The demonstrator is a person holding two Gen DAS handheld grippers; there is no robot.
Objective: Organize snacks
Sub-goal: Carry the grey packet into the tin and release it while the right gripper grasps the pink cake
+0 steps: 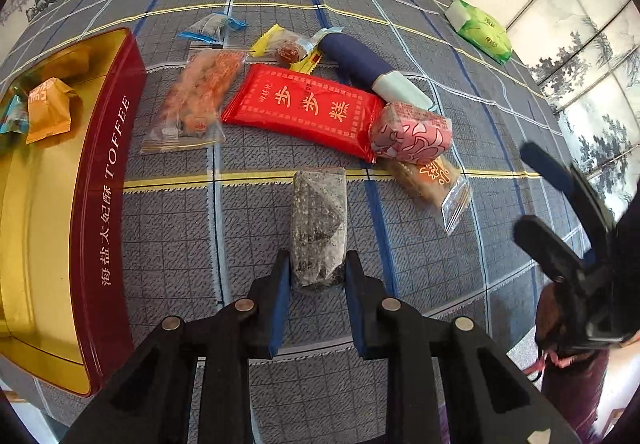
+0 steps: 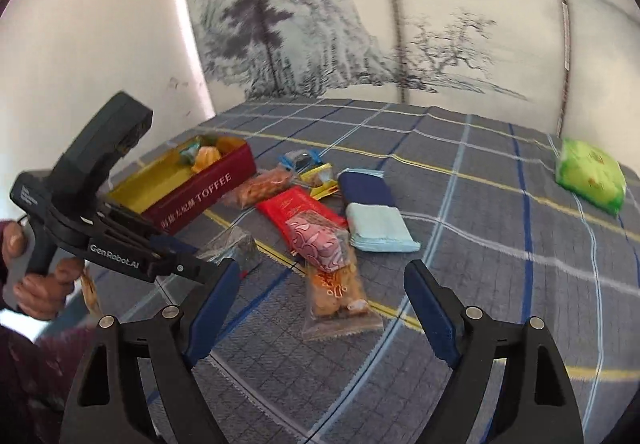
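My left gripper (image 1: 316,276) jaws clamp the grey speckled clear-wrapped snack packet (image 1: 318,224), right gripper (image 2: 320,308) jaws empty and apart; next, lift into the red-and-gold toffee tin (image 1: 108,179).

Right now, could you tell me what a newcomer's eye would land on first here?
Probably the left gripper, shut on a grey speckled snack packet in the foreground. Beyond it a red packet with gold characters lies amid the scattered snacks, and at the left stands the open red TOFFEE tin, gold inside.
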